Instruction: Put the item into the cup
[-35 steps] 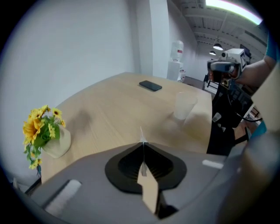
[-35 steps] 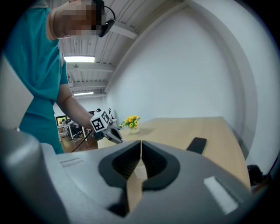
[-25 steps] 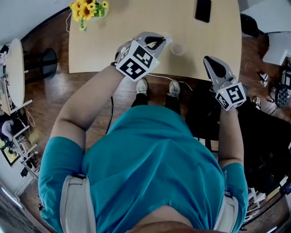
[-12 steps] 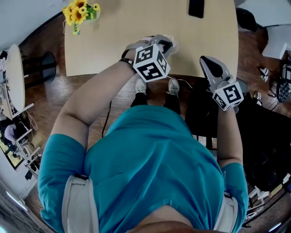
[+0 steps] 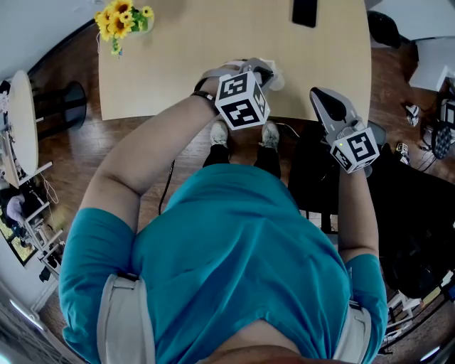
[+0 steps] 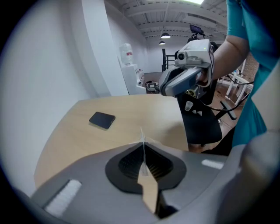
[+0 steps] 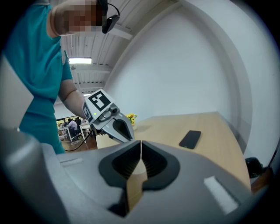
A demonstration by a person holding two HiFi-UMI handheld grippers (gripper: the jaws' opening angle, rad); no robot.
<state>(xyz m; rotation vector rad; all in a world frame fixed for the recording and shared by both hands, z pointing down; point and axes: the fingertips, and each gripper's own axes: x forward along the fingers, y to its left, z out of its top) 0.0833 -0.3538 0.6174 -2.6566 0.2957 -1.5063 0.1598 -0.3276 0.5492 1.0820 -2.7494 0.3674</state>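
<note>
My left gripper (image 5: 264, 70) hangs over the near edge of the wooden table (image 5: 178, 57), just above a small clear cup (image 5: 276, 77) that it mostly hides. Its jaws are shut on a thin pale item (image 6: 142, 139), of which only a sliver sticks out past the tips. In the left gripper view (image 6: 143, 146) the cup itself is hidden. My right gripper (image 5: 322, 95) hovers off the table edge to the right of the cup. It is shut (image 7: 141, 146) with nothing between its jaws. Each gripper shows in the other's view: left gripper (image 7: 114, 124), right gripper (image 6: 183, 78).
A black phone (image 5: 304, 12) lies at the far right of the table, also in both gripper views as the phone (image 6: 102, 120) (image 7: 190, 139). Yellow flowers (image 5: 121, 21) stand at the far left corner. A black chair (image 5: 316, 178) and wood floor lie below the table edge.
My left gripper has moved right with the item, from left of the cup to over it. The right gripper has barely shifted.
</note>
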